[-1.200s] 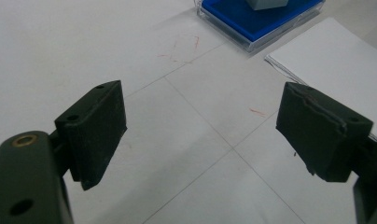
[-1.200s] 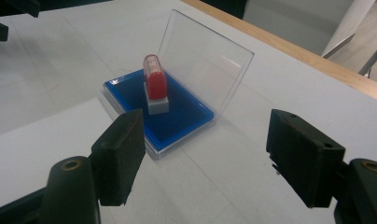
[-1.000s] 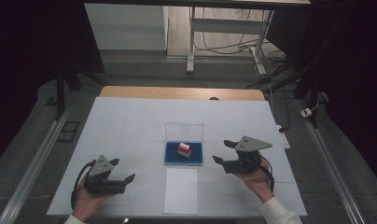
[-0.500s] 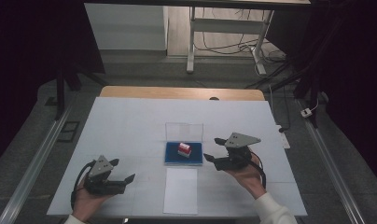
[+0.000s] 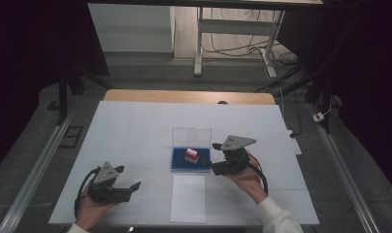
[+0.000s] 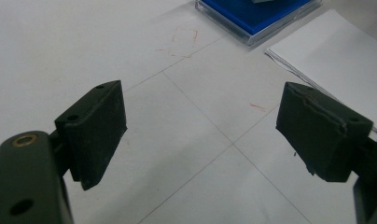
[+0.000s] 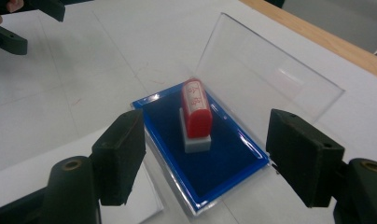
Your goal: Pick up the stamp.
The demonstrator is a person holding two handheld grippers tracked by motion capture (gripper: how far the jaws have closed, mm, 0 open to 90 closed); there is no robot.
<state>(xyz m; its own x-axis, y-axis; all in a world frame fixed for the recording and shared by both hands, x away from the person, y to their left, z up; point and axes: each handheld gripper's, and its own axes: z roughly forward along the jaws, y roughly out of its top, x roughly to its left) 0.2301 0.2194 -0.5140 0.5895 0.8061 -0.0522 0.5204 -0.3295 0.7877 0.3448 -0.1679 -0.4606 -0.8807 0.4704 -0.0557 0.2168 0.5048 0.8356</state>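
At the table's left the left gripper rests on the white table, jaws spread and empty. In the centre, a small red stamp stands on a blue ink pad inside a clear case with its lid raised. It looks light, rigid and smooth; grip its long sides. The right gripper, jaws spread, faces it. A paper sheet lies just in front.

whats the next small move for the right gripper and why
Probably ease the right gripper forward and down until its open jaws straddle the red stamp with the grey base. The stamp stands untouched on the blue ink pad, its clear lid up, just ahead of the jaws.
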